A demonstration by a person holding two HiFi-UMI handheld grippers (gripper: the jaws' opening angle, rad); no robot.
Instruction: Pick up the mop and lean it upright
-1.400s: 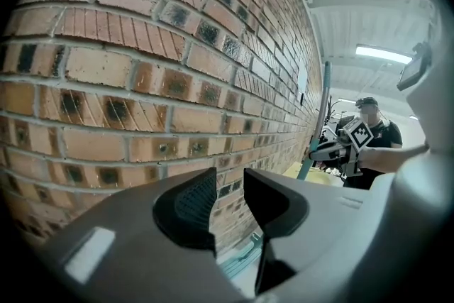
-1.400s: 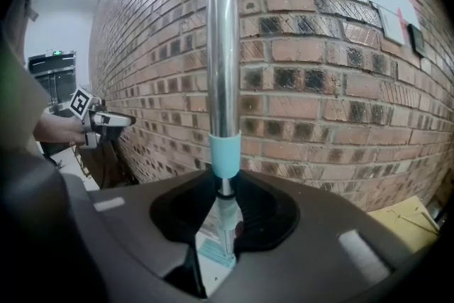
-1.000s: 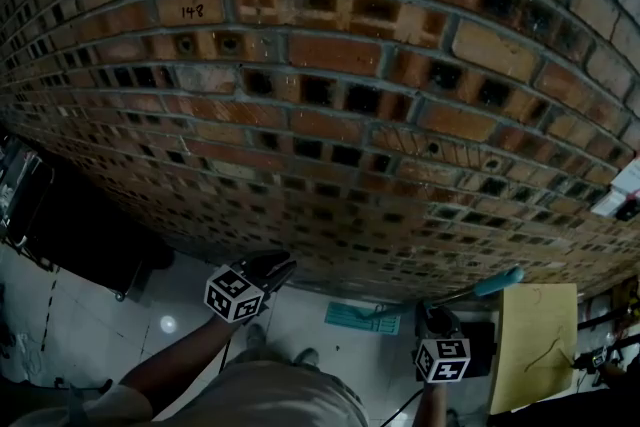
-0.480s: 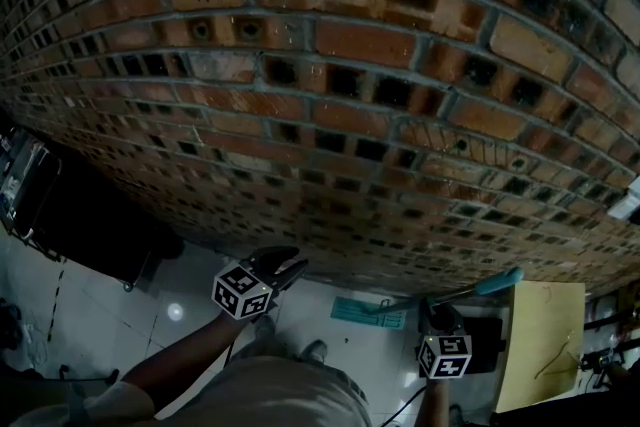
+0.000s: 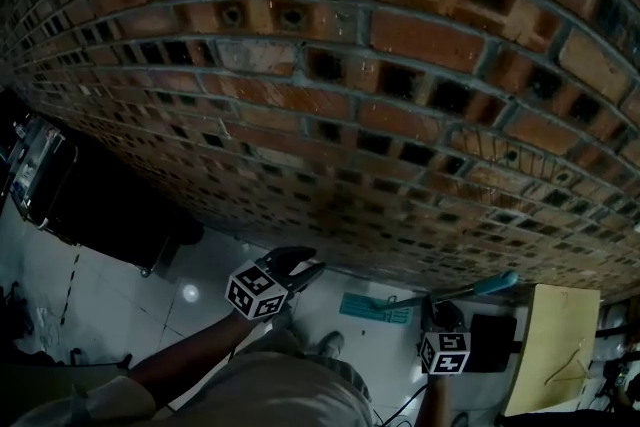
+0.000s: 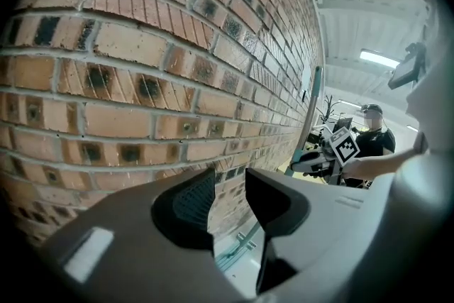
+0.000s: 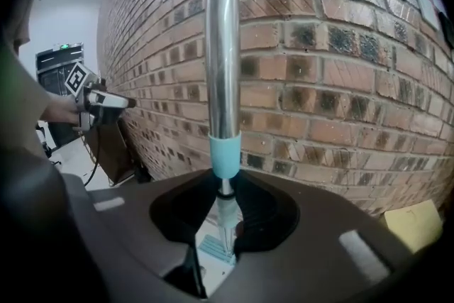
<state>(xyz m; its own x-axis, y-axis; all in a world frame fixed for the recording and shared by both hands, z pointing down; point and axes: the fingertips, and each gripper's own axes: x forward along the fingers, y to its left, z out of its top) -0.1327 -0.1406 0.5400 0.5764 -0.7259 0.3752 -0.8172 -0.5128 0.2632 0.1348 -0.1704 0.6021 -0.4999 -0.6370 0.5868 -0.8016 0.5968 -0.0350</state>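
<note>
Right gripper [image 7: 225, 215] is found clenched on the mop [image 7: 221, 46], the thin lower section of the shaft being pinched between the jaws just below the teal collar [image 7: 225, 156]; from there the polished metal tube is carried straight up toward 12 o'clock, close in front of the brick wall [image 7: 340, 81]. In the head view the mop head [image 5: 375, 308] is seen on the pale floor [image 5: 110, 300] at about 10 o'clock from that gripper, near the foot of the wall. Left gripper [image 6: 228, 202] is held released and empty, its jaws parted with only brick beyond them. The mop is judged to be light and stiff, with little flex to be expected, but the smooth tube is likely to be slippery and the long length above the grip may swing like a lever. A firmer hold could be had against the collar, which should act as a stop, and a second hold higher on the bare tube is advised, so that the top can be guided against the bricks without the head skating on the floor.
</note>
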